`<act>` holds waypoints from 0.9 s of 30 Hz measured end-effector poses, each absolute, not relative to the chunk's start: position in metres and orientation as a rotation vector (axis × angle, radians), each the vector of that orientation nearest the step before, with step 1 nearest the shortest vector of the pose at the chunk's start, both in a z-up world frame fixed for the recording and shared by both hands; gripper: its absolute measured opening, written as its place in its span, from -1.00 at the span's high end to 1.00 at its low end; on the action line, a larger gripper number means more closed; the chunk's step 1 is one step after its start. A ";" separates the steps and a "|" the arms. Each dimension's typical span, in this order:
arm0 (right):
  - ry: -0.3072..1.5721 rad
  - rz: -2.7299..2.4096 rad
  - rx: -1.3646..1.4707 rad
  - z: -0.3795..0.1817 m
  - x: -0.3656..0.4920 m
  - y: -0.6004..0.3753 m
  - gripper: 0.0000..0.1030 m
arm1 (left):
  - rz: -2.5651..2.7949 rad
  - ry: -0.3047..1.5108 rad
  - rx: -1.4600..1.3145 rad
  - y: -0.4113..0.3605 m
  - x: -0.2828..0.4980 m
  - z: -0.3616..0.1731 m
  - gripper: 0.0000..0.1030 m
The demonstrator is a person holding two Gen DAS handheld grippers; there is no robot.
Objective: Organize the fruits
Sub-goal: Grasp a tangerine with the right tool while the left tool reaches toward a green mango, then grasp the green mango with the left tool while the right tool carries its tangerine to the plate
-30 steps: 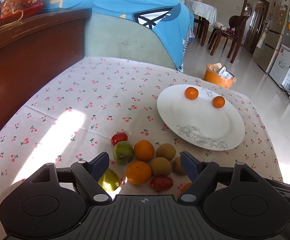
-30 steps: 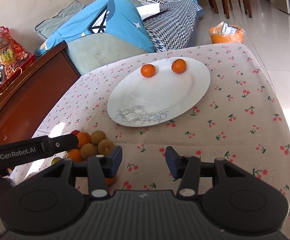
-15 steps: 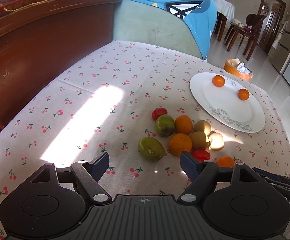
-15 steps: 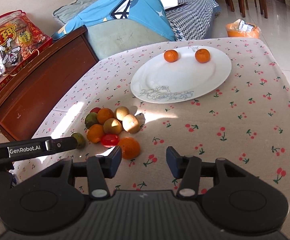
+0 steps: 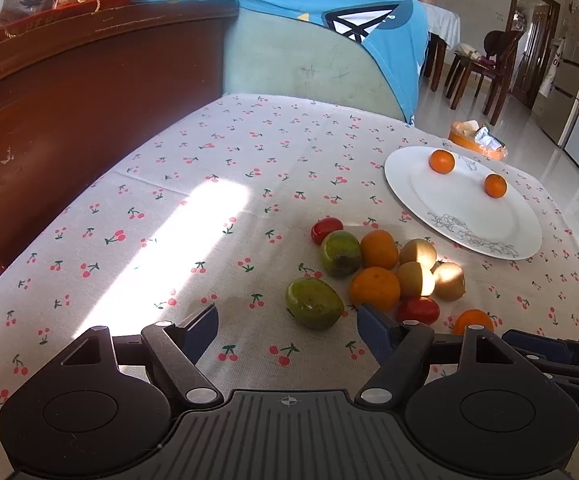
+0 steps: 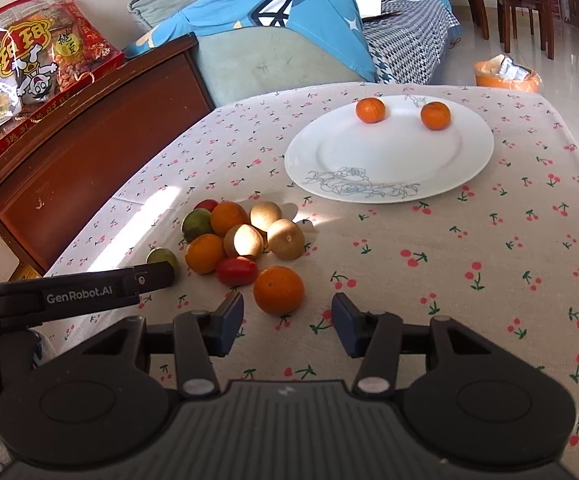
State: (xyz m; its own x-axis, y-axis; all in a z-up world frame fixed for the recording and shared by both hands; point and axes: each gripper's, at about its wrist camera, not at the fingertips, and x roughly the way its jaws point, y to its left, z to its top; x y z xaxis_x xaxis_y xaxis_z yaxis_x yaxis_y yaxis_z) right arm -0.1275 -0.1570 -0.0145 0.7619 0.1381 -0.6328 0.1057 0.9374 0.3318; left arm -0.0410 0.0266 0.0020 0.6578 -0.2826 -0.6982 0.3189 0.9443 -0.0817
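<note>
The left gripper (image 5: 287,330) is closing, its blue pads apart with nothing between them, just short of a glossy green fruit (image 5: 313,302). The right gripper (image 6: 288,322) stands narrowly parted and empty behind a dimpled orange (image 6: 278,290). Beyond lie smooth red tomatoes (image 6: 236,271) and fuzzy brown kiwis (image 6: 285,239) on cherry-print cloth (image 6: 489,248). Two tangerines (image 6: 370,110) sit on the glazed white plate (image 6: 389,160).

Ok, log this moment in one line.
left gripper: closing, empty, near green fruit | right gripper: open, near orange | plate: two oranges
</note>
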 end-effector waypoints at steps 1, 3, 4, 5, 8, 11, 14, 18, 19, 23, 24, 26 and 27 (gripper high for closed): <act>0.707 0.018 0.352 -0.015 -0.127 -0.155 0.02 | -0.342 0.773 0.051 0.026 -0.040 0.002 -0.48; 0.702 0.019 0.331 -0.015 -0.126 -0.153 0.02 | -0.344 0.757 0.056 0.024 -0.040 0.001 -0.48; 0.700 0.020 0.324 -0.015 -0.125 -0.152 0.02 | -0.346 0.750 0.057 0.023 -0.040 0.000 -0.48; 0.698 0.021 0.322 -0.015 -0.125 -0.151 0.02 | -0.350 0.740 0.059 0.023 -0.040 0.000 -0.48; 0.692 0.019 0.311 -0.016 -0.123 -0.150 0.05 | -0.362 0.725 0.077 0.020 -0.041 -0.002 -0.40; 0.686 0.016 0.290 -0.016 -0.121 -0.148 0.09 | -0.365 0.720 0.093 0.017 -0.041 -0.004 -0.38; 0.682 0.012 0.278 -0.017 -0.119 -0.146 0.18 | -0.365 0.724 0.090 0.016 -0.039 -0.007 -0.34; 0.680 0.016 0.279 -0.018 -0.119 -0.147 0.29 | -0.370 0.726 0.096 0.014 -0.038 -0.011 -0.17; 0.680 0.018 0.277 -0.018 -0.119 -0.147 0.35 | -0.372 0.723 0.102 0.013 -0.038 -0.011 -0.17; 0.680 0.021 0.263 -0.019 -0.118 -0.145 0.42 | -0.399 0.715 0.115 0.010 -0.040 -0.011 0.04; 0.680 0.021 0.262 -0.018 -0.118 -0.145 0.42 | -0.404 0.710 0.123 0.008 -0.041 -0.012 0.14; 0.680 0.020 0.265 -0.018 -0.118 -0.145 0.42 | -0.413 0.703 0.132 0.007 -0.042 -0.011 0.26; 0.680 0.020 0.264 -0.018 -0.118 -0.145 0.43 | -0.415 0.701 0.133 0.007 -0.043 -0.011 0.34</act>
State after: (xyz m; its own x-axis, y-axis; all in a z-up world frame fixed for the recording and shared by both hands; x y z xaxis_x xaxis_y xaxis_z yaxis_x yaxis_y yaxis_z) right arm -0.1185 -0.1451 -0.0183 0.7786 0.1044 -0.6188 0.0676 0.9664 0.2481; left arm -0.0427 0.0065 -0.0112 0.6861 -0.3259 -0.6504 0.4138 0.9102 -0.0195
